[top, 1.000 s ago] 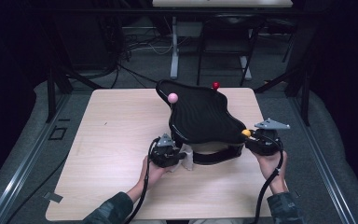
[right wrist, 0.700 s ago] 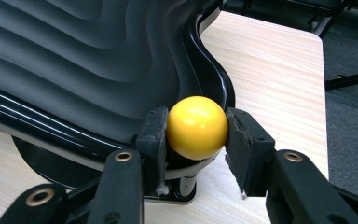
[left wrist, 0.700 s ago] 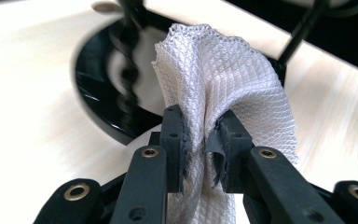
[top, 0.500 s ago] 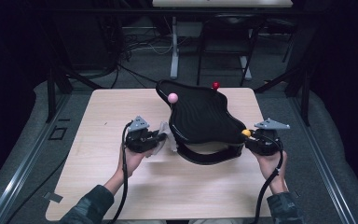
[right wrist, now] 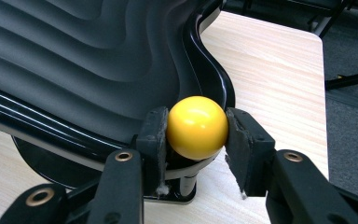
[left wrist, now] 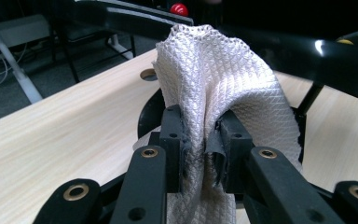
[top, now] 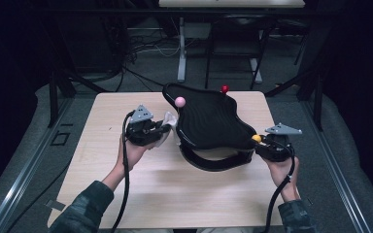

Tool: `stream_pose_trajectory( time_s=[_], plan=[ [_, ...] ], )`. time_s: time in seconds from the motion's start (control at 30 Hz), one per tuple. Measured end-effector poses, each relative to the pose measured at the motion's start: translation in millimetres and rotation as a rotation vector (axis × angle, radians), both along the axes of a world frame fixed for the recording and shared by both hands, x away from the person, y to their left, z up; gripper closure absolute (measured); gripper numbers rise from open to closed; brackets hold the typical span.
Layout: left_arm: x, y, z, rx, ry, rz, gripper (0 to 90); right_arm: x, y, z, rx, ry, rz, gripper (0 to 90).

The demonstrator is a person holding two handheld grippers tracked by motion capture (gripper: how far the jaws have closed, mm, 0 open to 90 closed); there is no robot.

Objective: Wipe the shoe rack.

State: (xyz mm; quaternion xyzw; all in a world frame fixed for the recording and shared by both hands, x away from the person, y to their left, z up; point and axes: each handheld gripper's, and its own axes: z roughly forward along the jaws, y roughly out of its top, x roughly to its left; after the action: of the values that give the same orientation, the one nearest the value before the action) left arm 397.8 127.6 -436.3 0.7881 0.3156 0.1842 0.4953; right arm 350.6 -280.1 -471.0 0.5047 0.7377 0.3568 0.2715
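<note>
High view above table [top: 102,194]; both gripper views close, sharing black tray [top: 209,121].

Cloth [left wrist: 214,84]: white woven fabric, waffle/diamond texture, matt, soft folds, pinched betw. left gripper [left wrist: 200,154] pads. Gripper bodies: matt black plastic w/ brass-look rivets; pads rubbery, frayed at edges. Tray [top: 209,121]: black plastic, glossy rim, inner face ribbed in waves, duller sheen. Yellow ball [right wrist: 197,127]: smooth, shiny, hard plastic look, clamped by right gripper [right wrist: 196,135]. Pink ball [top: 179,101] & red ball [top: 225,89]: smooth. Table [top: 102,160]: pale wood-grain laminate, matt, near edge incl. Sleeve [top: 85,208]: camo-print fabric.
</note>
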Motion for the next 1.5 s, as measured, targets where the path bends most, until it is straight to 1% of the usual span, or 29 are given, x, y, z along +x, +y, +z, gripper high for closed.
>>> stream_pose_trajectory(
  time_s=[0.13, 0.3, 0.7, 0.8, 1.0, 1.5],
  plan=[
    [6.0, -1.2, 7.0, -0.004, -0.009, 0.008, 75.1, 0.0, -0.1, 0.0, 0.001, 0.001, 0.001, 59.7],
    [11.2, -5.8, 13.2, 0.003, -0.011, 0.003, 74.9, 0.0, 0.0, 0.0, 0.000, 0.001, 0.001, 59.8],
    [18.0, -18.0, 13.7, 0.022, 0.001, -0.019, 74.7, -0.1, 0.2, -0.2, -0.001, -0.003, -0.002, 59.7],
    [18.1, -18.1, 13.6, 0.018, 0.000, -0.019, 74.9, -0.1, 0.1, 0.0, 0.000, 0.000, 0.000, 59.7],
    [13.9, -15.9, 17.4, 0.006, -0.012, -0.036, 75.0, -0.1, 0.1, 0.0, 0.000, 0.000, 0.001, 59.8],
    [-8.1, -8.2, 25.5, 0.004, -0.022, -0.101, 74.9, -0.1, 0.6, 0.0, -0.002, -0.001, -0.002, 59.8]
  ],
)
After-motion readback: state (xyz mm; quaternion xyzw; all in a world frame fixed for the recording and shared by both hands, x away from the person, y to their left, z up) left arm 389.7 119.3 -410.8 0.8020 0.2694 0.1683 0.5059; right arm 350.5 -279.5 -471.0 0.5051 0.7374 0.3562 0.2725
